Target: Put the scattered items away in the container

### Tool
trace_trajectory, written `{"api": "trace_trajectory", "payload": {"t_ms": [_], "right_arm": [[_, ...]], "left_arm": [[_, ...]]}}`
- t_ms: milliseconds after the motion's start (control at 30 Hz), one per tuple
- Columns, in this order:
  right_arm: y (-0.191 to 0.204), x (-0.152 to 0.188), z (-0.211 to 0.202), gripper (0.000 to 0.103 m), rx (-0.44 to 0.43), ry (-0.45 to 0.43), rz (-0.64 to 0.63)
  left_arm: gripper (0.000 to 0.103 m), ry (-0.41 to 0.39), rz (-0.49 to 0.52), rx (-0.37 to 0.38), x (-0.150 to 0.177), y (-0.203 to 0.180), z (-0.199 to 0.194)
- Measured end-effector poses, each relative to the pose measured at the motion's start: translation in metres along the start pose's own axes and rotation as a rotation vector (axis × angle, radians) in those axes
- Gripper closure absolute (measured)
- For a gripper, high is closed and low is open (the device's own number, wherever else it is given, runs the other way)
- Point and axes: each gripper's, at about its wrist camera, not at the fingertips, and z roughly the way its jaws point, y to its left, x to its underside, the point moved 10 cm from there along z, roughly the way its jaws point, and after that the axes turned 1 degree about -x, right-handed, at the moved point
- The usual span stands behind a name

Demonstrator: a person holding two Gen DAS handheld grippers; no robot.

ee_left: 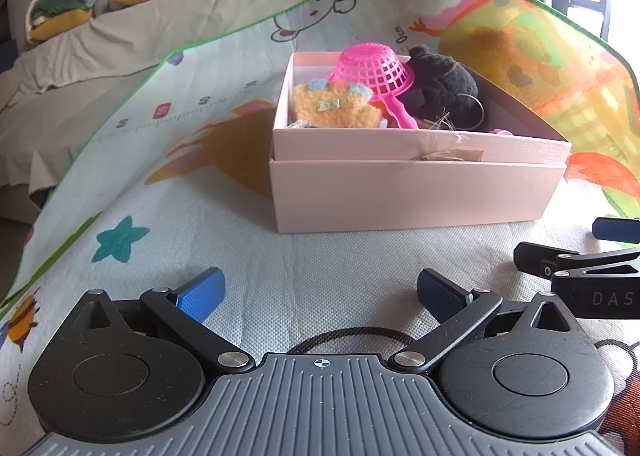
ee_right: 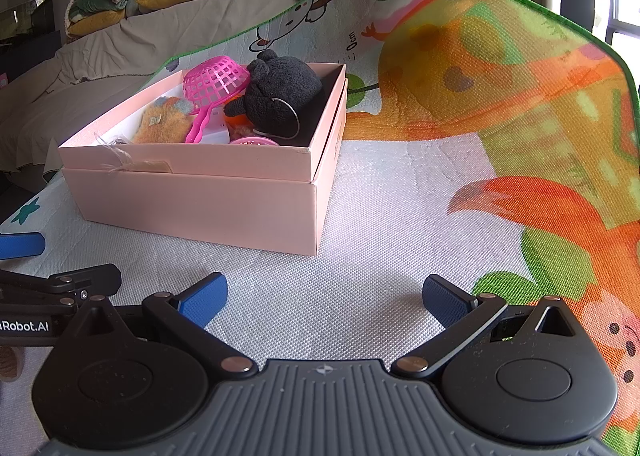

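The tidying is judged to be at or near its end: no loose item is seen on the play mat (ee_right: 400, 215) in either view, and the pink box (ee_left: 416, 191) already holds the collected things. Both the left gripper (ee_left: 320, 292) and the right gripper (ee_right: 324, 296) are held low over the near part of the mat, side by side, with fingers spread wide and nothing between them. The next move is judged to call only for a check of the mat's hidden edges for any stray item, since ground outside the views cannot be ruled out.

The box is seen resting towards the middle of the mat, nearer its far edge, and appears seated in a second pink shell, perhaps its lid. Inside it lie an orange fuzzy toy (ee_left: 336, 107), an upturned pink mesh strainer (ee_left: 374, 69) with its handle pointing forward, and a black plush (ee_right: 286, 95) with a metal ring. A small pink round piece (ee_right: 254, 141) is glimpsed at the near wall.
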Motion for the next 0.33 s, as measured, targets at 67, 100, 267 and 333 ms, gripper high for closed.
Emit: {"api": "trace_trajectory", "payload": {"t_ms": [67,100,267,333], "right_arm": [[0.0000,0.0000,0.0000,0.000,0.000,0.000,0.000],[0.0000,0.0000,0.0000,0.000,0.000,0.000,0.000],[-0.0001,0.0000,0.0000,0.000,0.000,0.000,0.000],[0.0000,0.0001,0.0000,0.000,0.000,0.000,0.000]], "left_arm": [[0.000,0.000,0.000,-0.002,-0.0002,-0.0004,0.0001],[0.000,-0.001,-0.002,-0.001,-0.0003,-0.0001,0.0002],[0.000,-0.002,-0.004,0.002,-0.0004,0.0004,0.0004],[0.000,-0.003,-0.002,0.001,-0.0009,0.0004,0.0007]]}}
